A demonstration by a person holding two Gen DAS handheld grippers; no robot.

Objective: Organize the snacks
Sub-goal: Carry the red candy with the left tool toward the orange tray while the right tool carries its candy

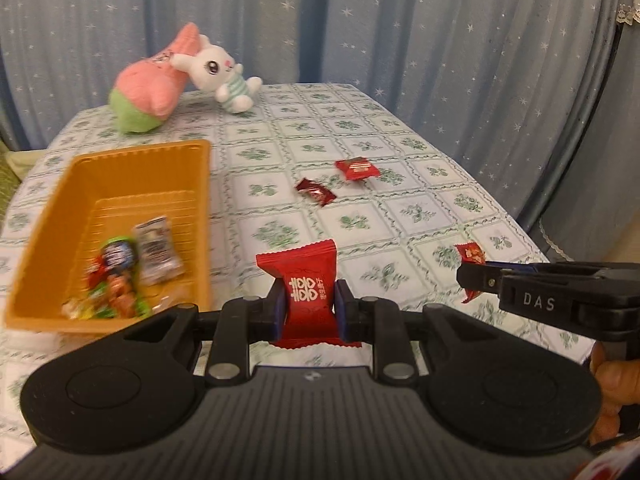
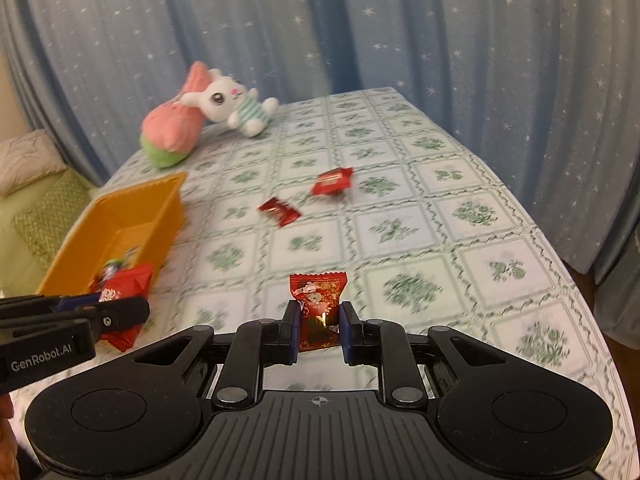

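Up close, our orange tray (image 1: 120,184) sits at the left of the table (image 1: 400,216), and it holds a small heap of wrapped snacks (image 1: 120,276) at its near end: one silvery packet, one green and dark one, some reddish ones. Motion blur smears them, so we cannot read any labels or count them surely. In the right wrist view the tray's inside is mostly hidden behind its wall and our left gripper.

Our left gripper (image 1: 310,306) pinches a plain red candy (image 1: 306,292) with white characters; the pads press its middle, and both crimped ends stick out above and below the jaws. Our right gripper (image 2: 320,330) pinches a red candy with gold print (image 2: 318,300), its top end standing clear of the fingers. Both candies hang above the cloth, near the tray but not over it.

Two more red packets (image 1: 336,180) lie loose mid-table, just beside each other. A pink plush (image 1: 148,92) and a white rabbit (image 1: 222,76) rest touching at the far edge.
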